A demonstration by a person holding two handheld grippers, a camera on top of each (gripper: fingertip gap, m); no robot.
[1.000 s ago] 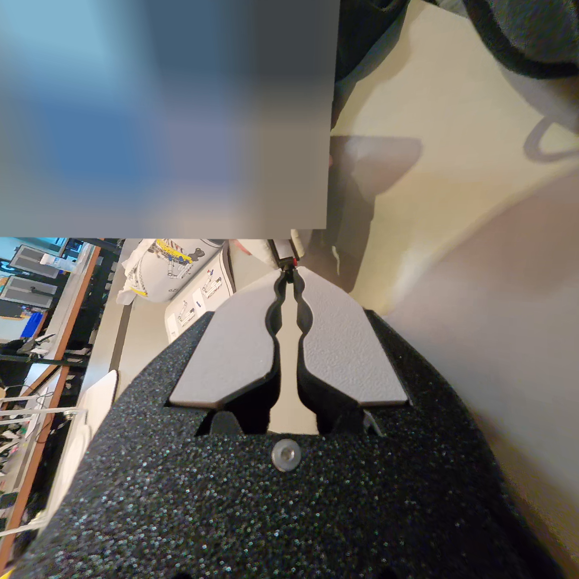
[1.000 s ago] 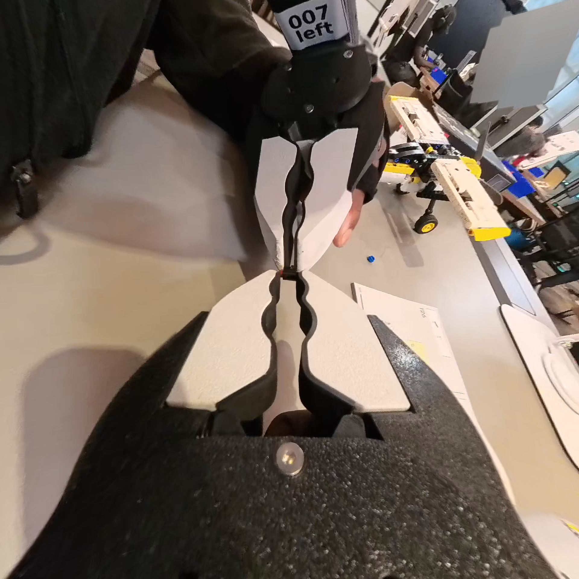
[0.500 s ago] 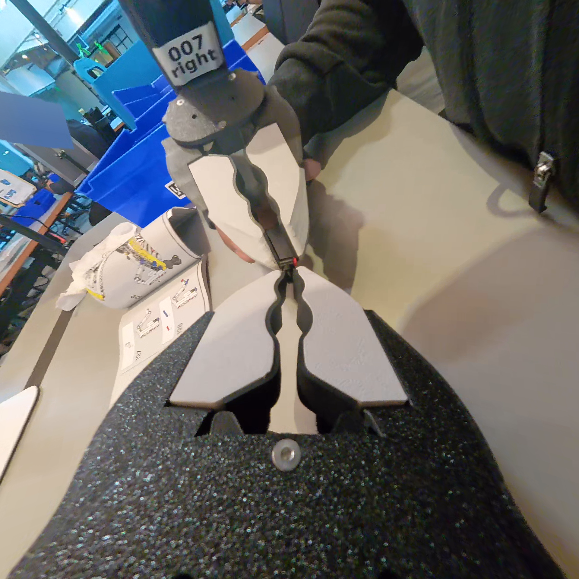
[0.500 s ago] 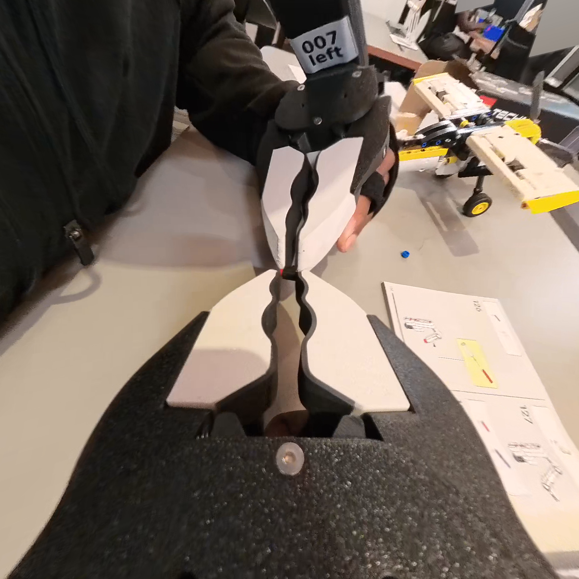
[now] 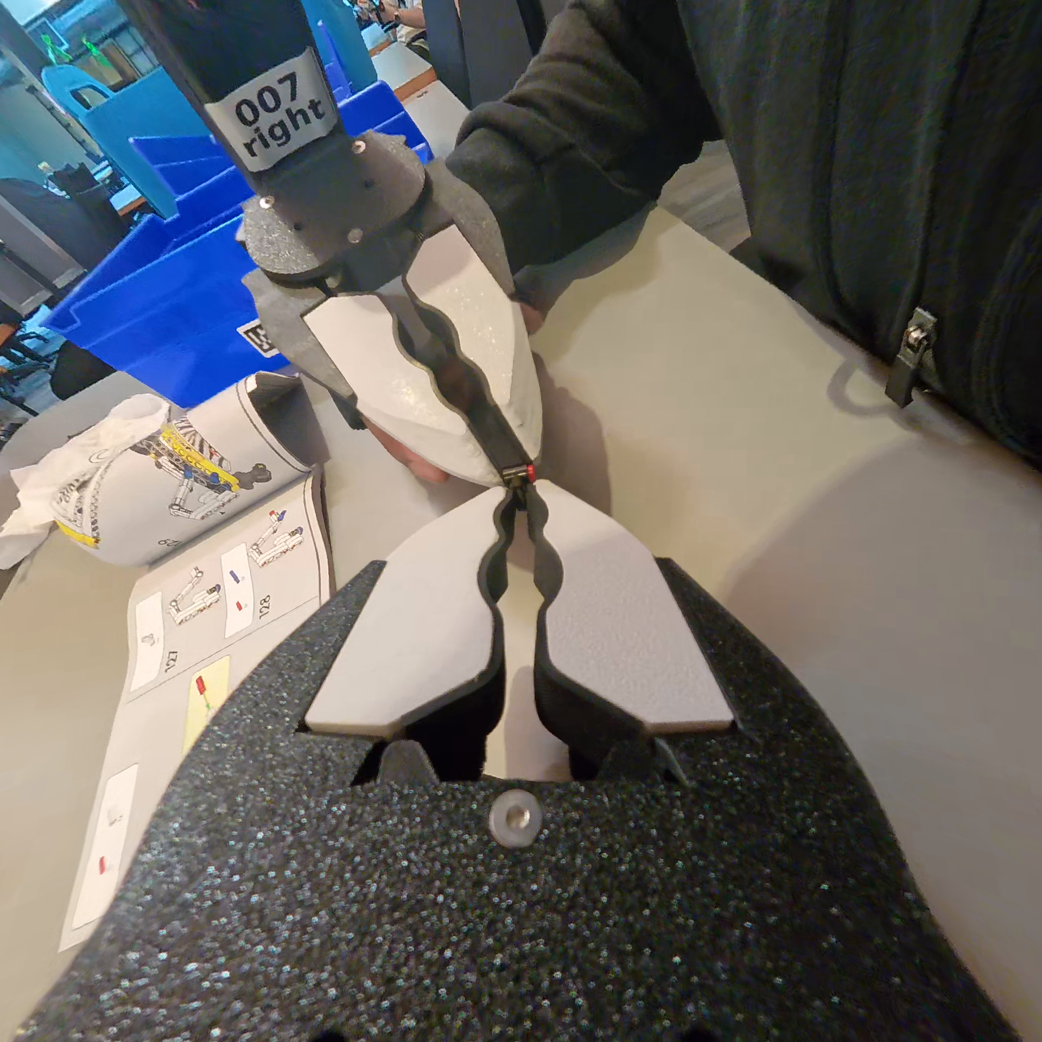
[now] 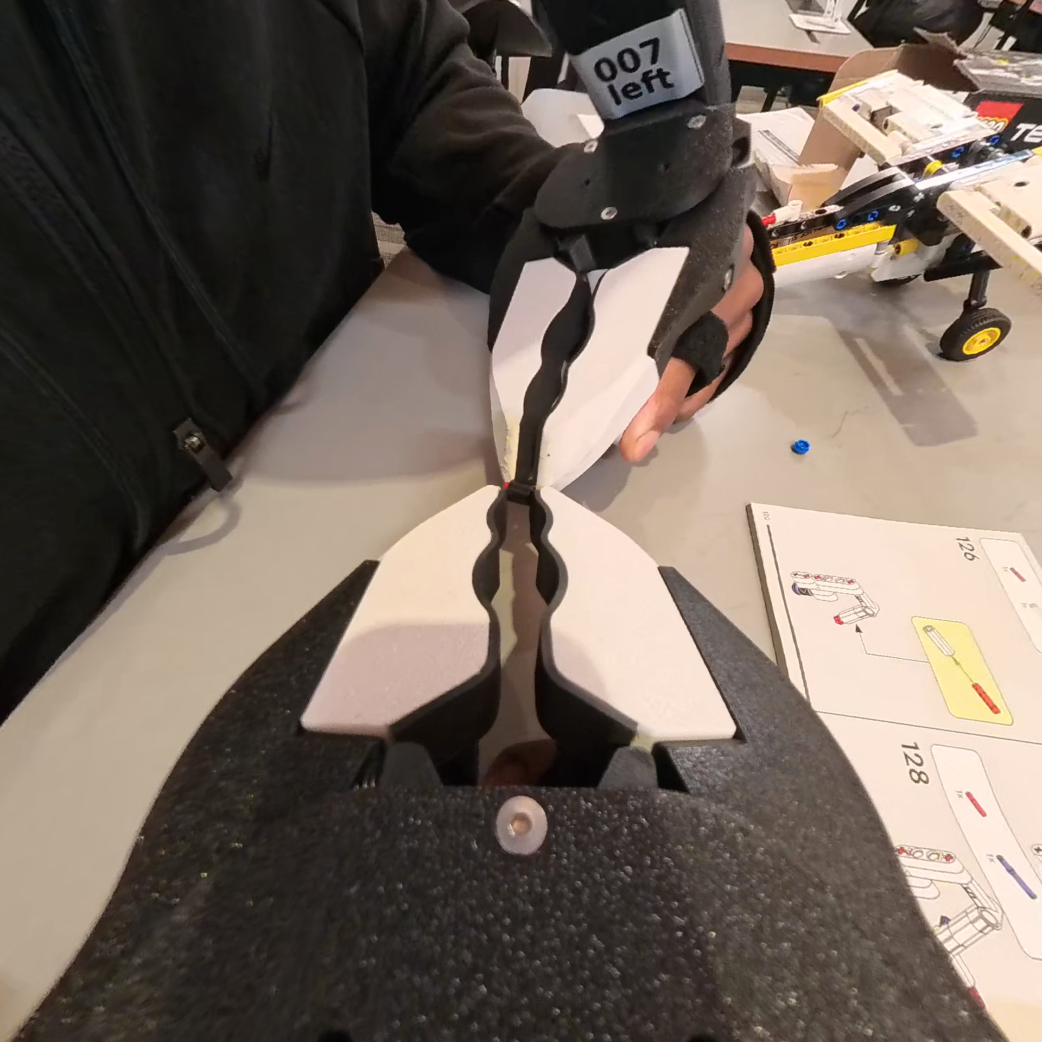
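— What do the tongs hold?
— Both tips meet over the table (image 6: pixel 169 620), nipped onto one small black piece with a red end (image 5: pixel 520 471): left gripper (image 5: pixel 516 496), right gripper (image 6: pixel 521 493).
— Around them?
— An open booklet (image 6: pixel 902 620), a blue stud (image 6: pixel 800 446), a brick model (image 6: pixel 902 169).

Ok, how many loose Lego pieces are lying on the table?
1: a small blue round piece on the table, between the instruction booklet and the model's yellow wheel. The black, red-tipped part is gripped, not loose. Others may be hidden.
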